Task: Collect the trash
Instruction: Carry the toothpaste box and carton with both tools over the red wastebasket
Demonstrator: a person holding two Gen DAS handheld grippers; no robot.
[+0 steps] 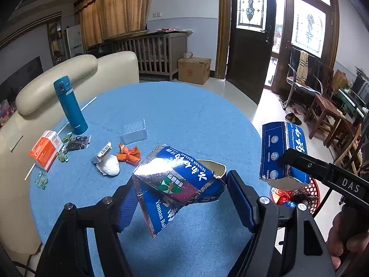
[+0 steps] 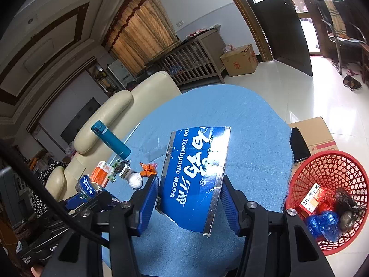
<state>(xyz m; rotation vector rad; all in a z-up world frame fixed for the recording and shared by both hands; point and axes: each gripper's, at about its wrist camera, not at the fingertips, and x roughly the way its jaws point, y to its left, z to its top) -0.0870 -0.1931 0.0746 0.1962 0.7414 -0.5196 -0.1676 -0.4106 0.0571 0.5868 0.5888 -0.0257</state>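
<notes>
- left wrist view: the left gripper (image 1: 182,198) is clamping one torn half of the toothpaste box (image 1: 177,184) above the blue table (image 1: 184,115) — lifted clear for binning.
- right wrist view: the right gripper (image 2: 189,198) is pinching the other torn box half (image 2: 196,175), with the red basket (image 2: 306,173) just beside the table — probably its destination.

Left gripper (image 1: 182,205): lower centre, jaws clamped on carton piece.
Right gripper (image 2: 190,204): lower centre, likewise clamped.
</notes>
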